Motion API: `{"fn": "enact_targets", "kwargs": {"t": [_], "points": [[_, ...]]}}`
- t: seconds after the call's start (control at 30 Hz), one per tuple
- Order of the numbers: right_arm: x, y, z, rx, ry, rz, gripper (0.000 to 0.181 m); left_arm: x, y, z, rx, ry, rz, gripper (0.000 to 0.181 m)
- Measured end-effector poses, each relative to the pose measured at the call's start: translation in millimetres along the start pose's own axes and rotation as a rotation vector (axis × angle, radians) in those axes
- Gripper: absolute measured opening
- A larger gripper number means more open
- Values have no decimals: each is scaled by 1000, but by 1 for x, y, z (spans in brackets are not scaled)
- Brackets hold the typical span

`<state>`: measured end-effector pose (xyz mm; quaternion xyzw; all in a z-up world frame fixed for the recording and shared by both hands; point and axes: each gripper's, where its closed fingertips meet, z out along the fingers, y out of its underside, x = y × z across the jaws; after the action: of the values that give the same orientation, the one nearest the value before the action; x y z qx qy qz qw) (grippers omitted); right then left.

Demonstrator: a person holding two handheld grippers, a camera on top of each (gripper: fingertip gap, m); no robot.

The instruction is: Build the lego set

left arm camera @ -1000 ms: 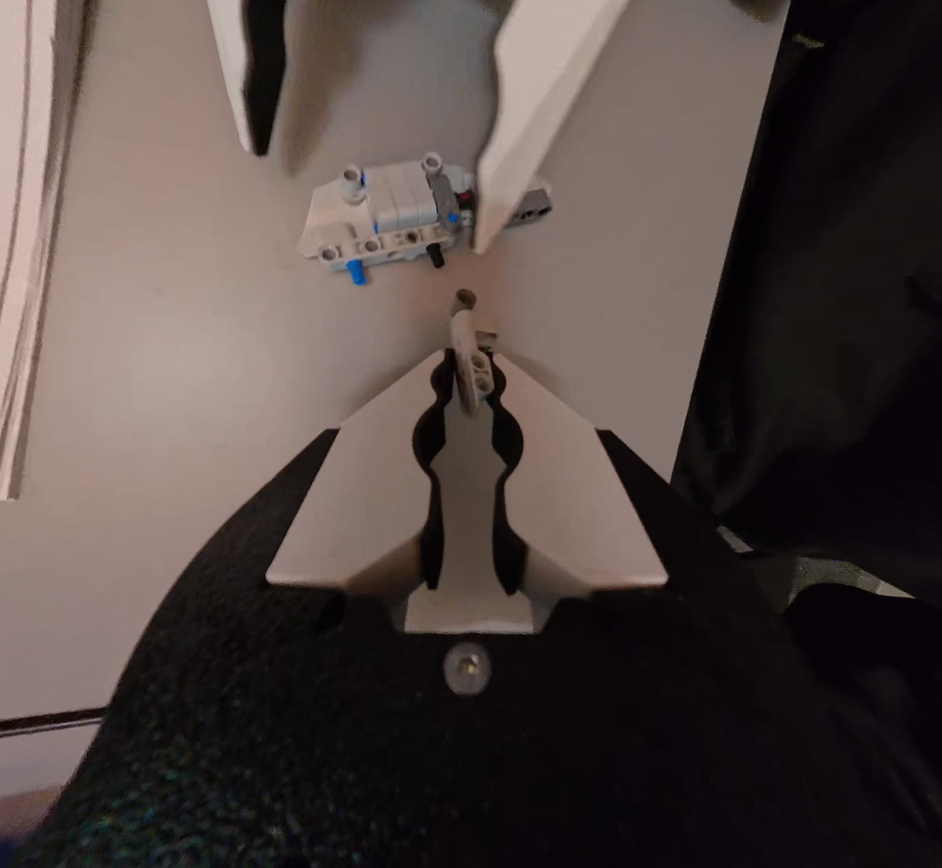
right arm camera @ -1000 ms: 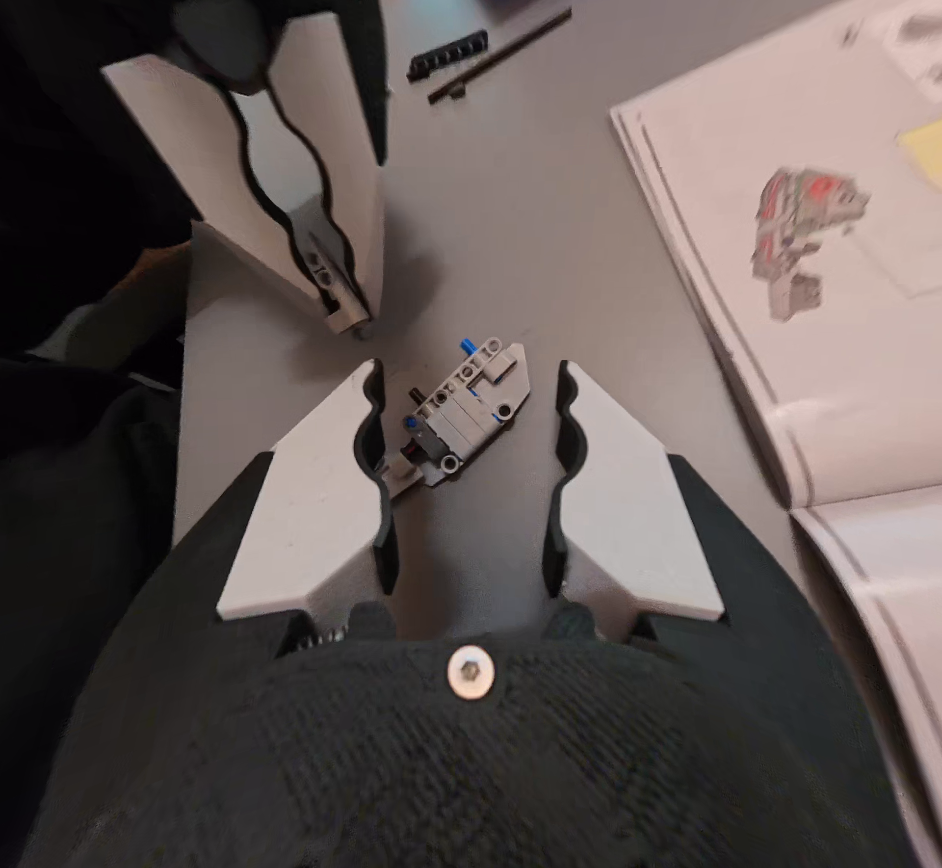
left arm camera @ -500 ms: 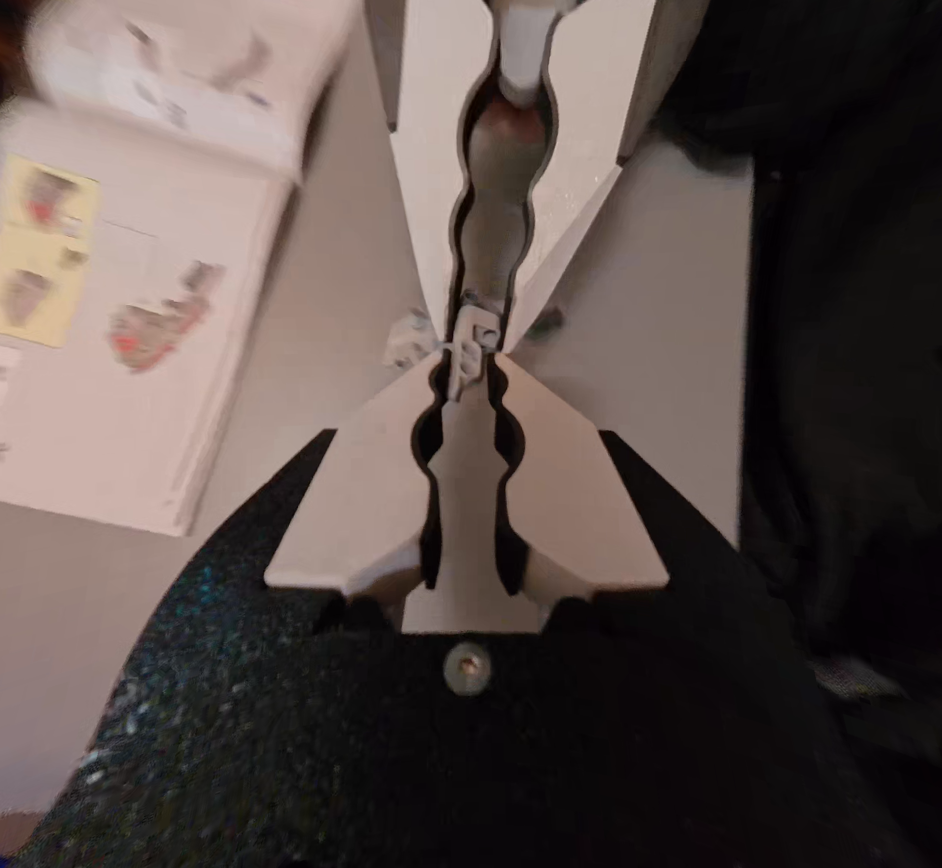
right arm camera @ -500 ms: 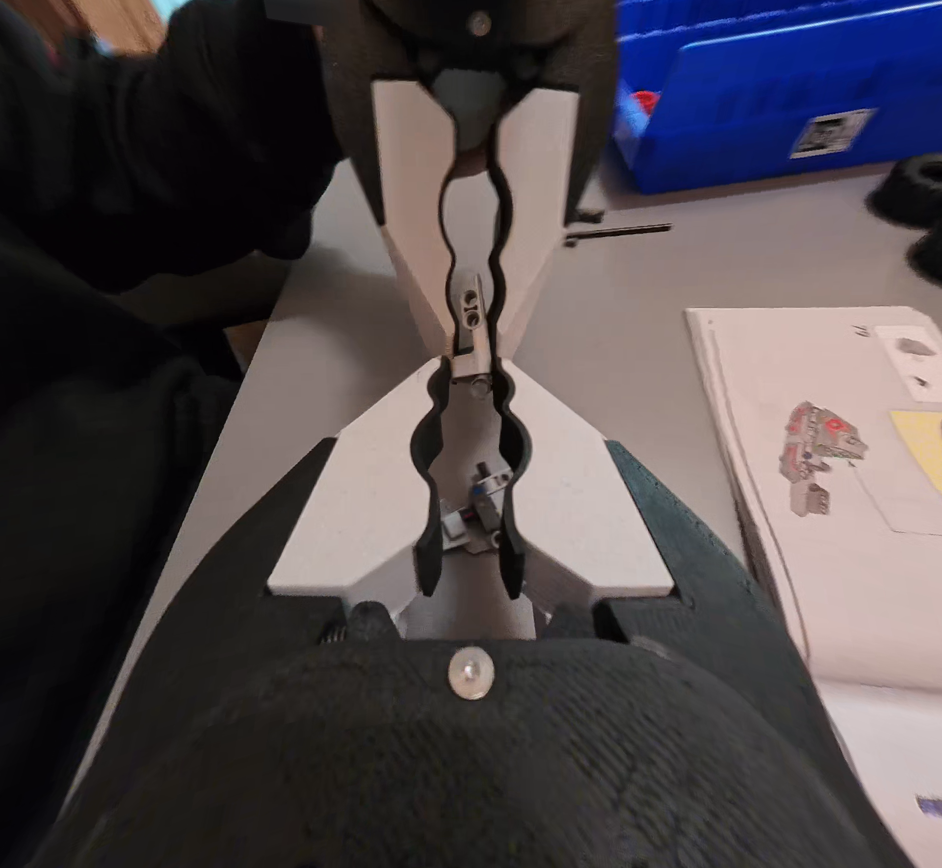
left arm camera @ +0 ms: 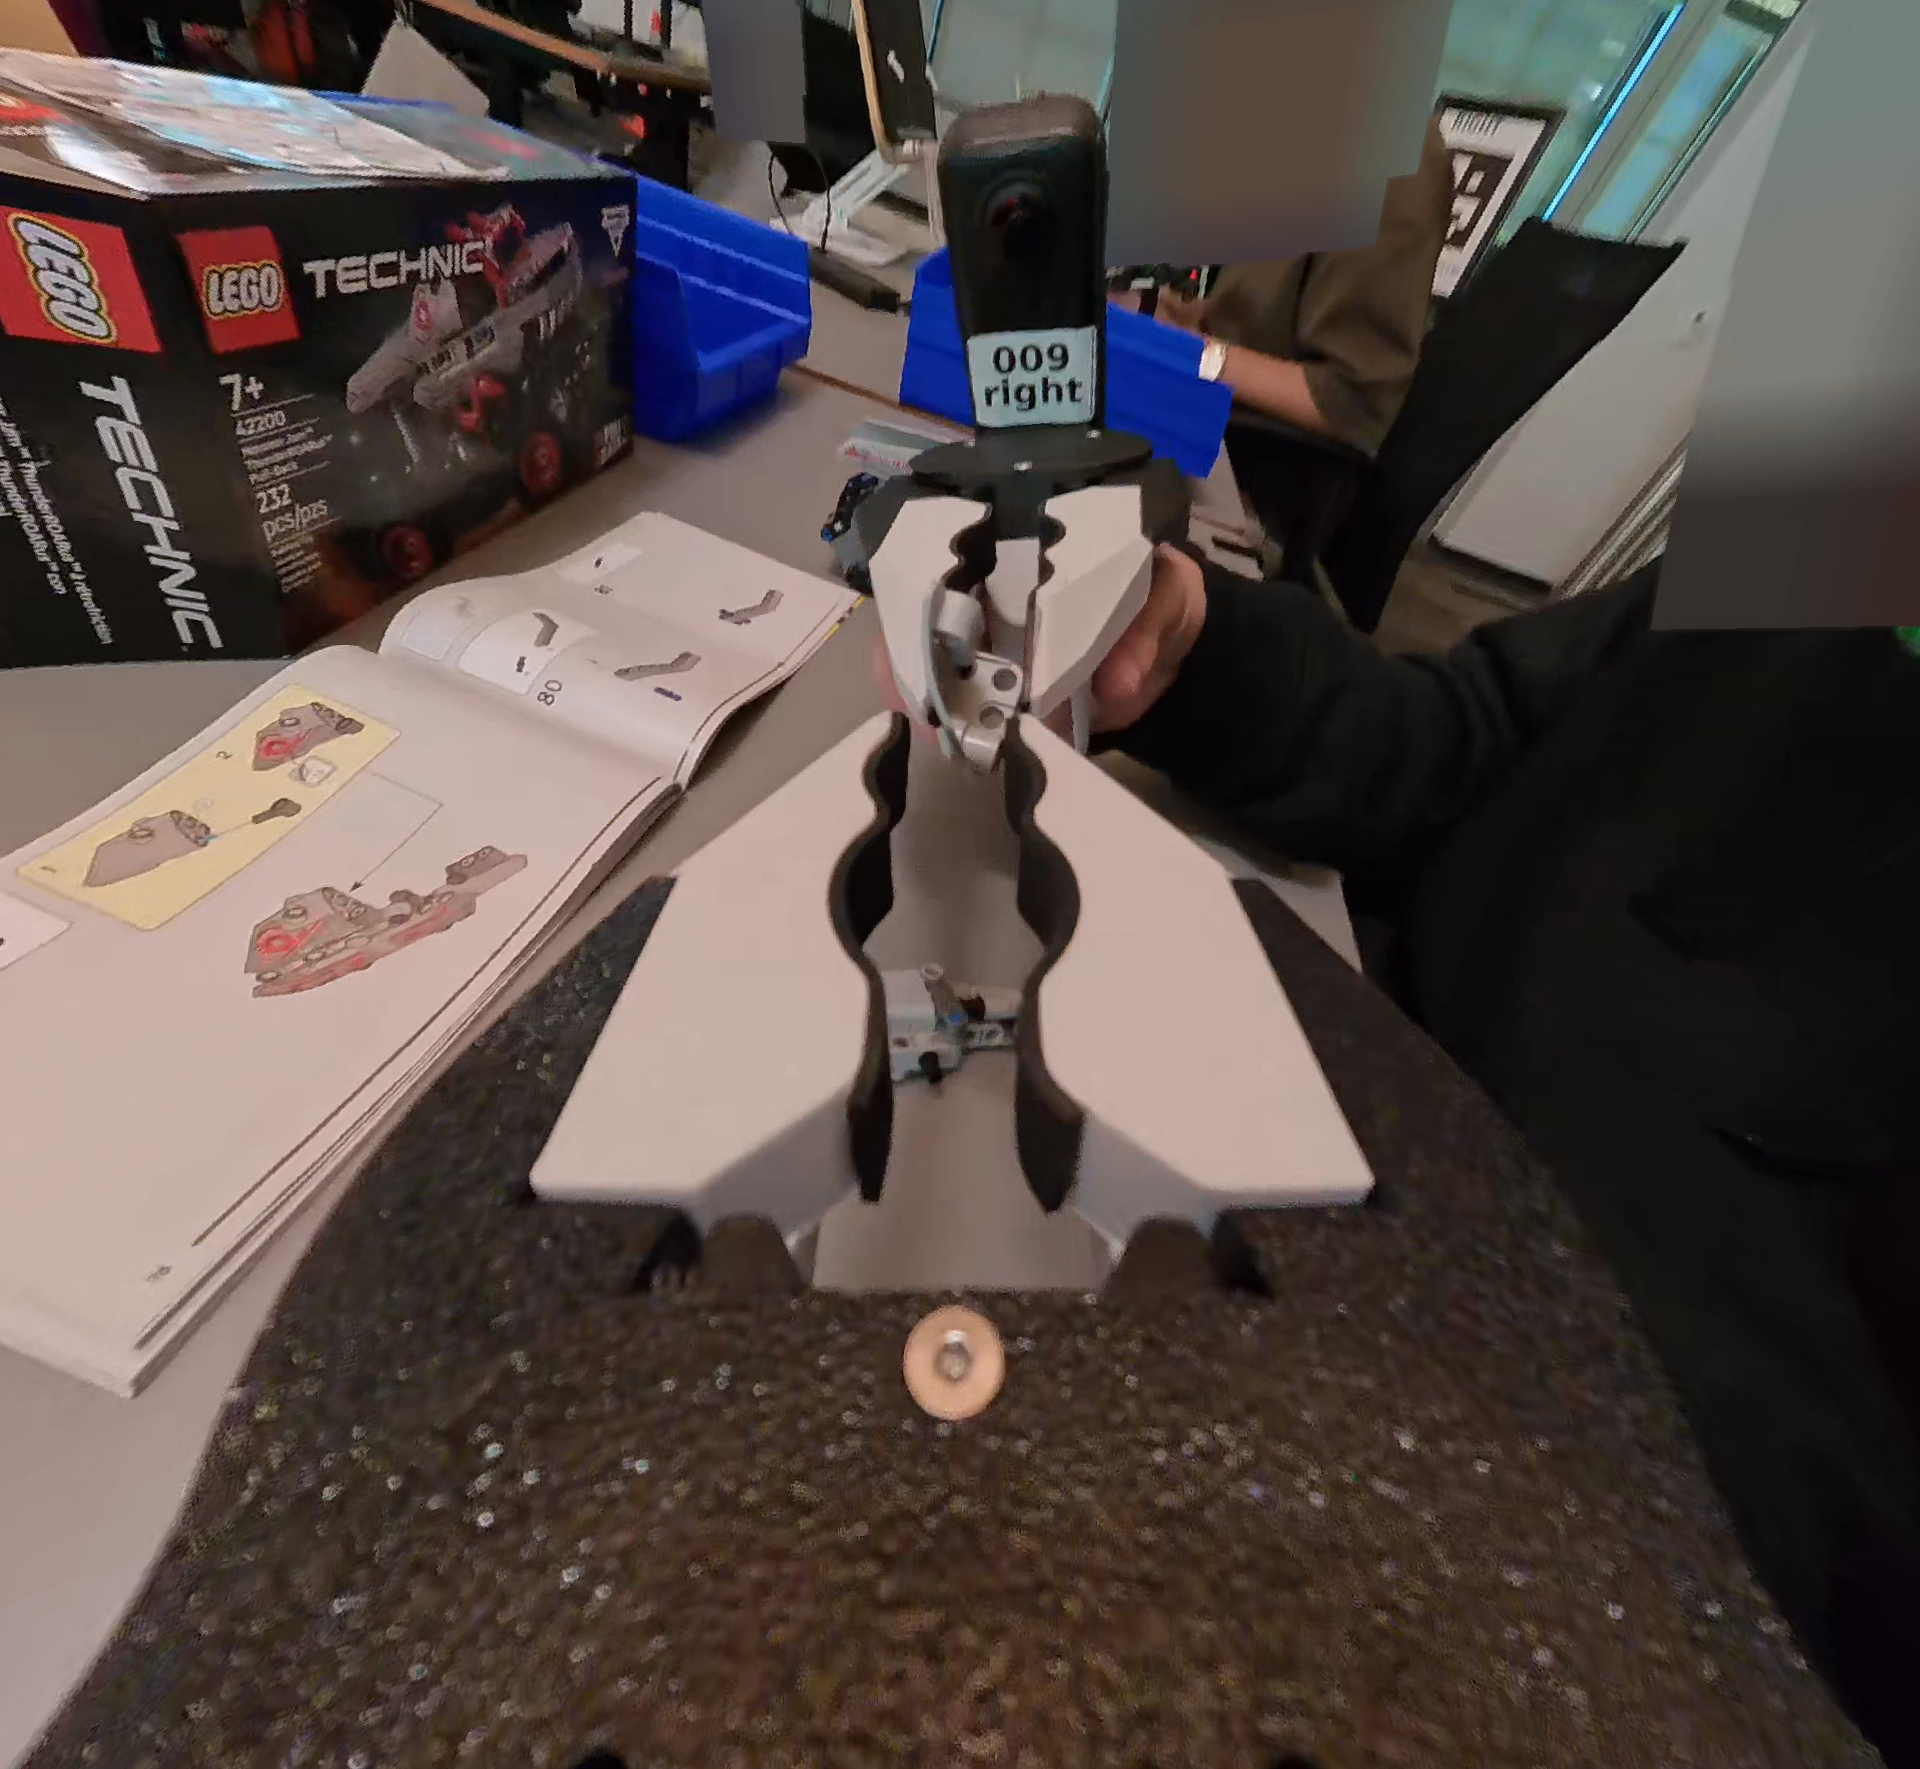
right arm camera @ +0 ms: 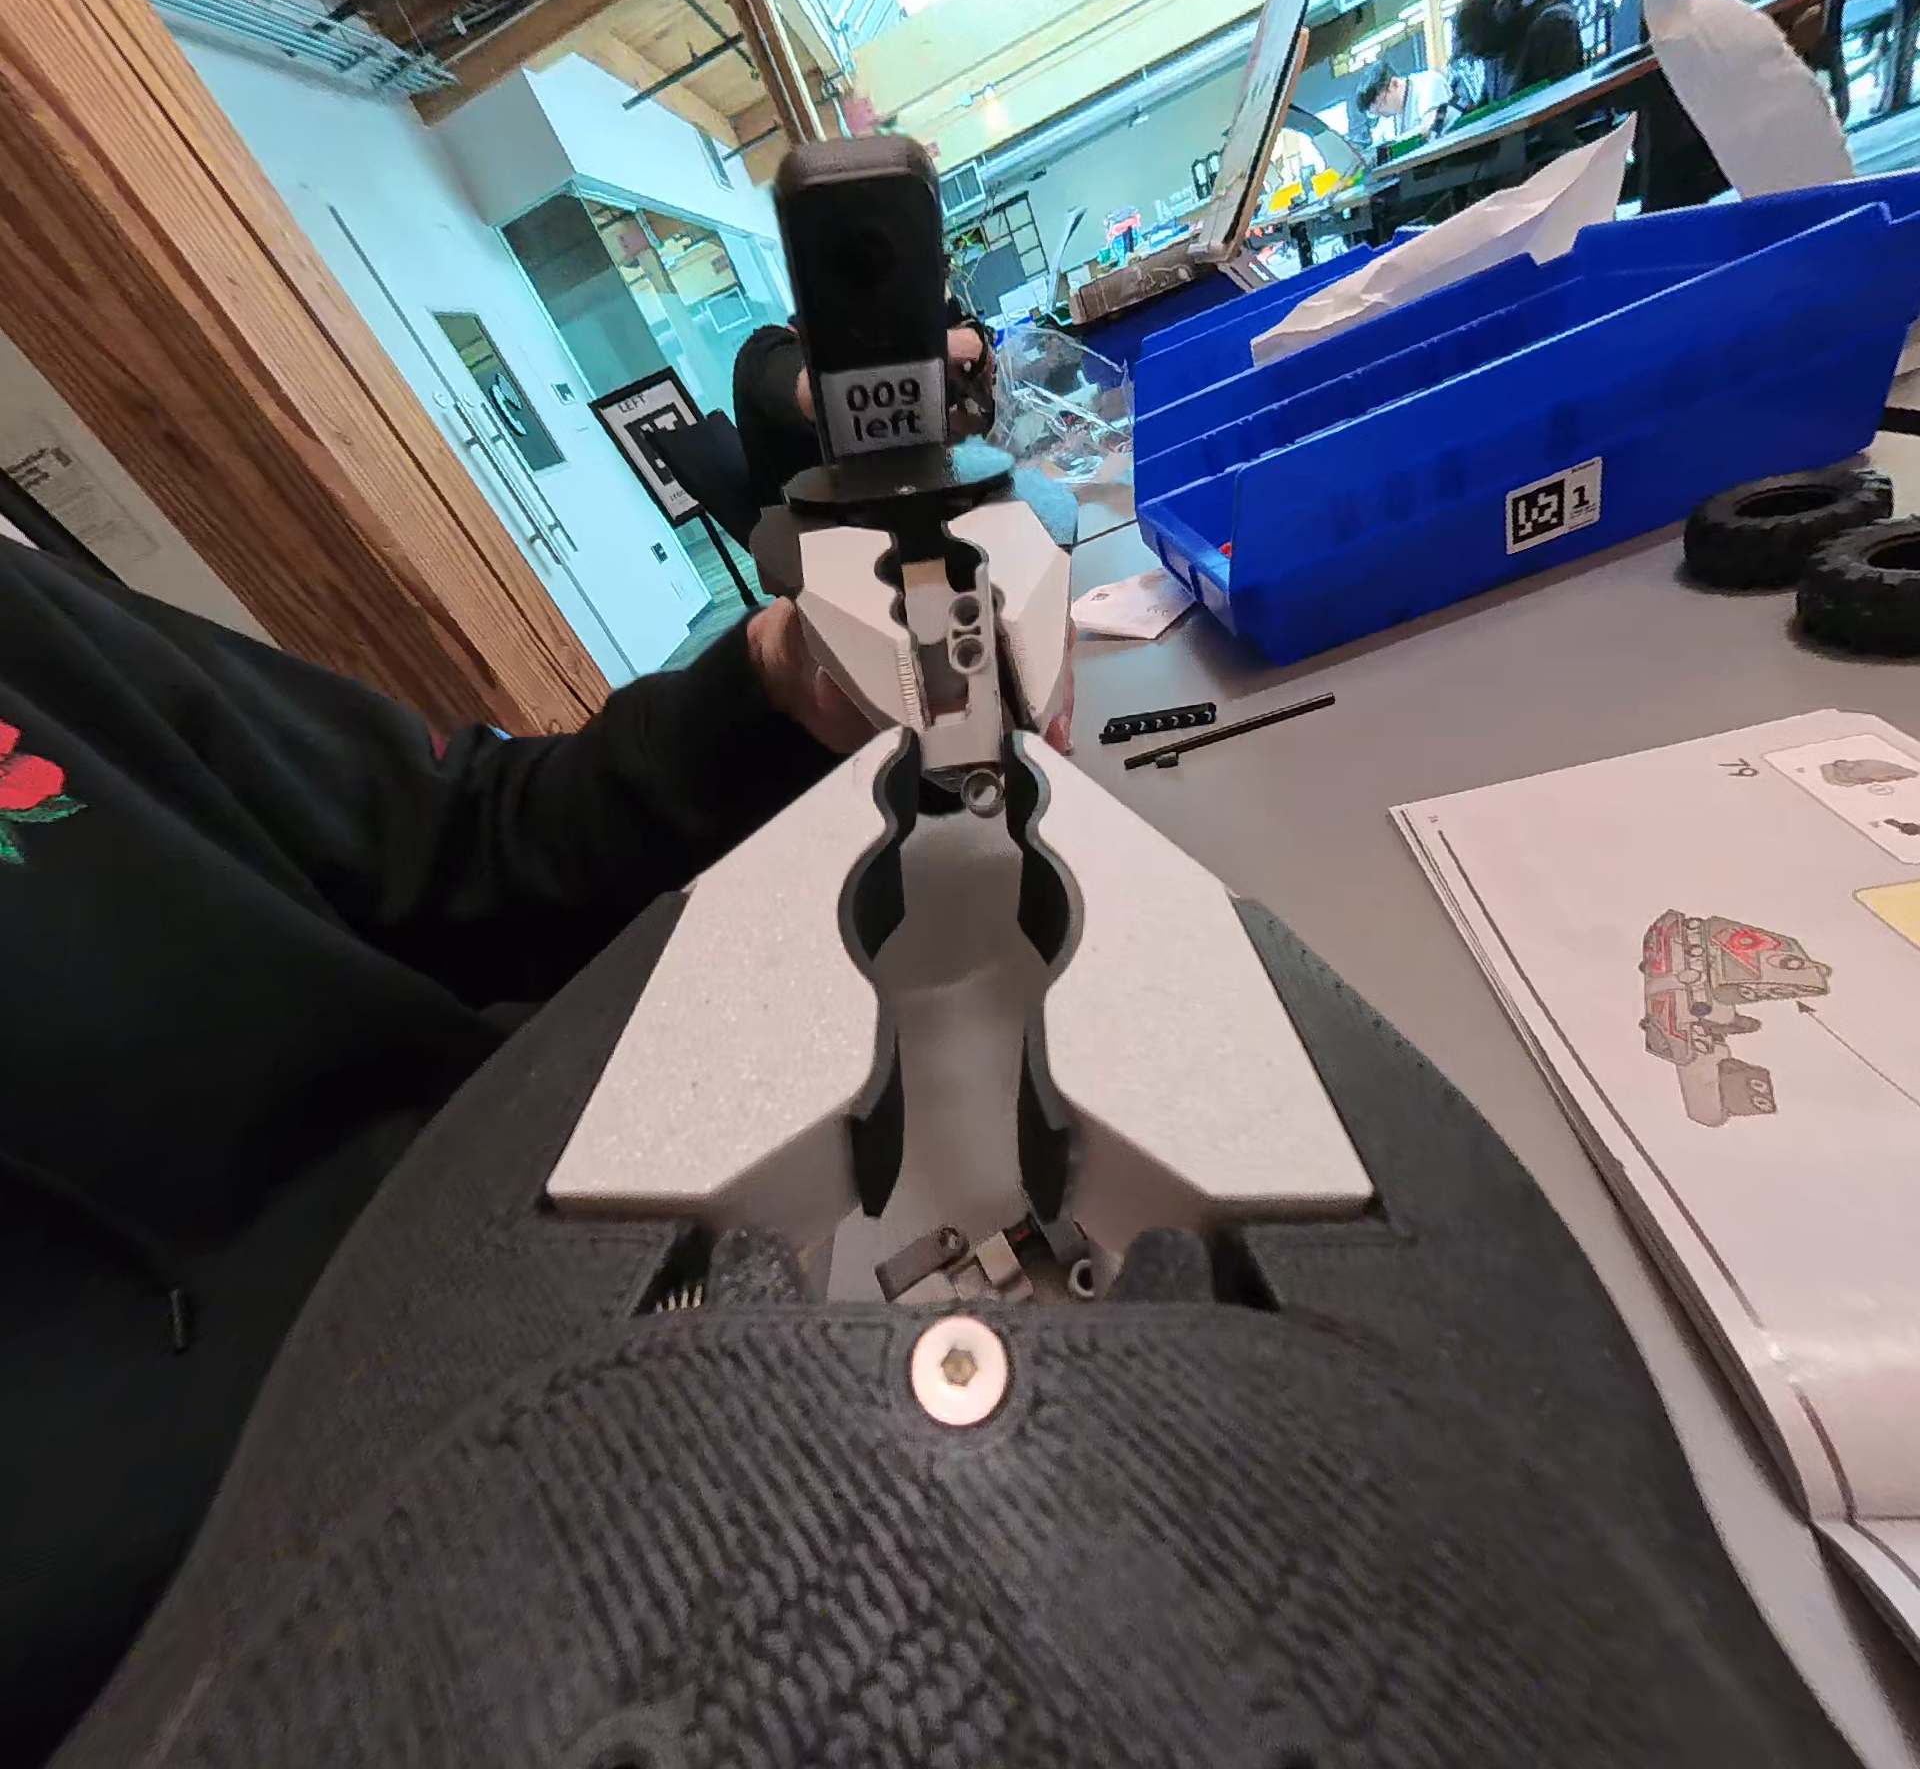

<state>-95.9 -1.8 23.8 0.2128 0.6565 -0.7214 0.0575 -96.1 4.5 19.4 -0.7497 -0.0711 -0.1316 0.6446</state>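
While both tools meet tip to tip above the table [left arm camera: 125, 722], the left tool [left arm camera: 961, 753] and right tool [right arm camera: 961, 769] each pinch one end of a small grey lego piece [right arm camera: 961, 670] (light, stiff, slick plastic); grip its flat sides.

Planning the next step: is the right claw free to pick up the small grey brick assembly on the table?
Probably not yet: the right claw is shut on a grey holed beam, above the assembly.

set box [left arm camera: 312, 369]: printed branding | manual [left arm camera: 343, 846]: page numbers | camera stickers [right arm camera: 883, 418] (white) | bin tag [right arm camera: 1553, 506]
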Motion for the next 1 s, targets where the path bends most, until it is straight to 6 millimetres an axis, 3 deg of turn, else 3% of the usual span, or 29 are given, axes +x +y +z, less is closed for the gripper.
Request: {"fn": "enact_targets", "kwargs": {"t": [0.23, 0.47, 0.57, 0.63, 0.73, 0.8, 0.9, 1.0], "points": [[2, -9, -3, 76, 0, 39, 14, -8, -15, -6, 208, -28, -102, 9], [5, -9, 6, 105, 26, 75, 14, -7, -16, 3, 282, -42, -92, 3], [5, -5, 4, 68, 20, 79, 14, -10, -7, 5, 234, -23, -164, 2], [13, 7, 1, -25, 62, 104, 17, -20, 7, 3, 137, -51, -263, 2], [46, 48, -23, -298, 273, 188, 56, -14, 38, -9, -79, 34, -436, 1], [58, 70, -39, -434, 360, 206, 71, -4, 62, -12, -227, 103, -556, 1], [64, 88, -46, -540, 401, 234, 76, 2, 86, -1, -343, 95, -611, 2], [61, 98, -42, -583, 381, 262, 75, 1, 91, 12, -341, 74, -632, 2]]}}
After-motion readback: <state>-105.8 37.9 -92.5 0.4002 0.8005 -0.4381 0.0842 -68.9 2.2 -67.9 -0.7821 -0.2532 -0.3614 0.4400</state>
